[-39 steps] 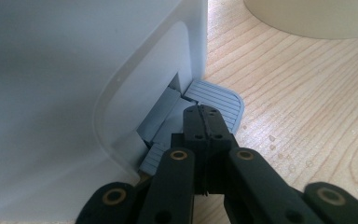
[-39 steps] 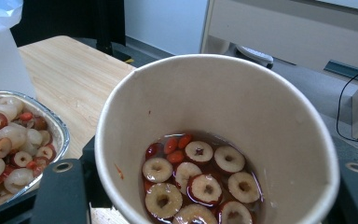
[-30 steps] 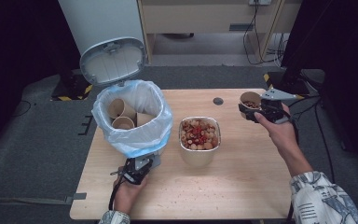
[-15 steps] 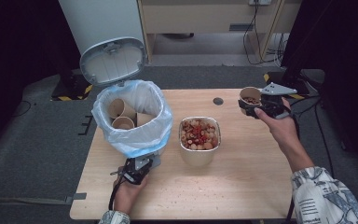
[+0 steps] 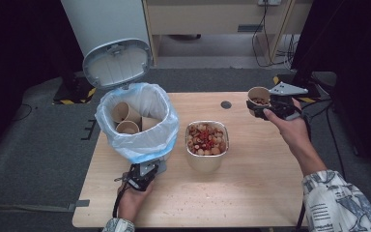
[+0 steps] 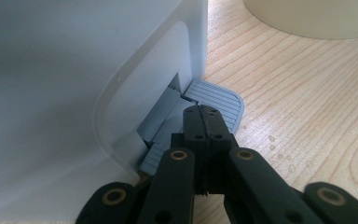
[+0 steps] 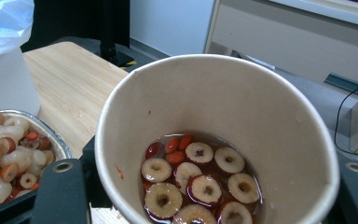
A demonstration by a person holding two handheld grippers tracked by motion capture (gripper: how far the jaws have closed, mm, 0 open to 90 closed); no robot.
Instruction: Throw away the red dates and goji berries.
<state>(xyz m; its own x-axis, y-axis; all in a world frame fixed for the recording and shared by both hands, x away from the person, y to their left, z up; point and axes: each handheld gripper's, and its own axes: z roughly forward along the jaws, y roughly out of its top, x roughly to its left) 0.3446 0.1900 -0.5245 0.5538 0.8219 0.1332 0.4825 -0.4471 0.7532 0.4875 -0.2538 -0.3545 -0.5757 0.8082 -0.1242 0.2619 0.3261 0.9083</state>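
Since a second ago the right gripper (image 5: 270, 107) has lifted the paper cup (image 5: 258, 99) a little higher above the far right corner of the table (image 5: 251, 193), while the left gripper (image 5: 142, 175) has stayed where it was. That right gripper is clamped on the cup, one black jaw on each side of its wall, and holds it upright in the air. Inside the cup (image 7: 223, 135) lie sliced red dates and a few small red berries in a shallow pool of liquid. Near the middle of the table stands a foil tray (image 5: 206, 157) heaped with the same fruit mix. At the left sits a white pedal bin (image 5: 140, 130) with its lid (image 5: 117, 64) up and a blue-edged bag holding several used cups. The left gripper (image 6: 204, 122) has its jaws pressed together, tips resting on the grey pedal (image 6: 216, 100) at the foot of the bin
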